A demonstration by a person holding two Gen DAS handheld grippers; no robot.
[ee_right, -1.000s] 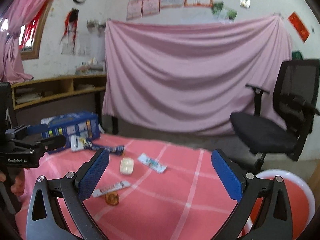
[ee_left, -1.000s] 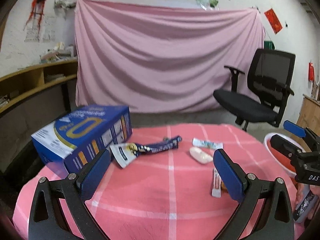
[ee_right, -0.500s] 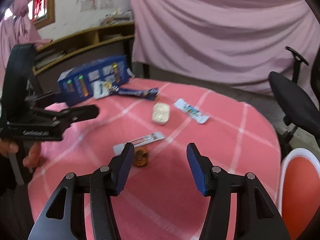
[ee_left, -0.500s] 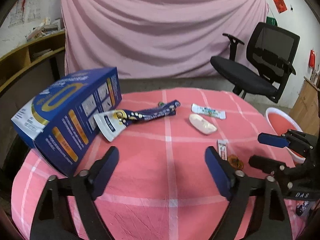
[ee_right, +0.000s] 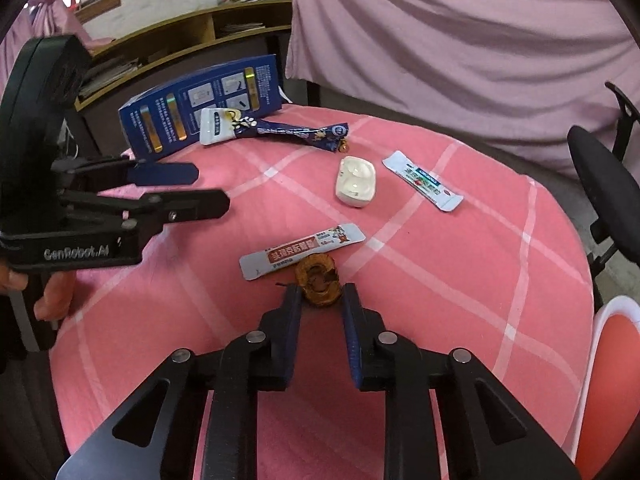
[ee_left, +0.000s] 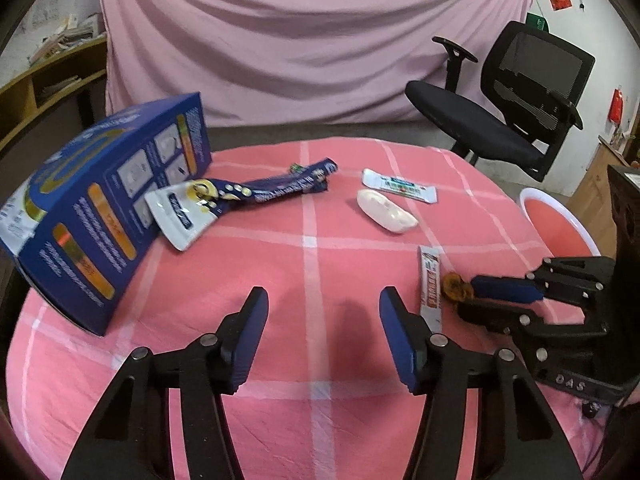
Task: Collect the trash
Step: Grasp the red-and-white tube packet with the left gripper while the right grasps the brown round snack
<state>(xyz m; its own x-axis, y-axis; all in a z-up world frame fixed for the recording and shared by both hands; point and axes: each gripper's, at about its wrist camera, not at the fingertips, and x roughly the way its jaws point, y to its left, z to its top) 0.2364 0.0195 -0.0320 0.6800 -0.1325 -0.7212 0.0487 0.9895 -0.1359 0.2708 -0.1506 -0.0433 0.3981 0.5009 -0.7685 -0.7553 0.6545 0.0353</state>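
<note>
Beside brown scrap (ee_right: 318,282): red sachet (ee_right: 302,251) (touching) | right gripper (ee_right: 320,298) closing

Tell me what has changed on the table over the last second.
Both grippers have tipped down toward the pink tablecloth and their jaws have just been closing. The right gripper has dropped onto the brown crumpled scrap, which now sits between its fingertips; a firm grip isn't clear. The left gripper has nothing between its jaws. The blue box, the wrappers and the white case lie where they were.
</note>
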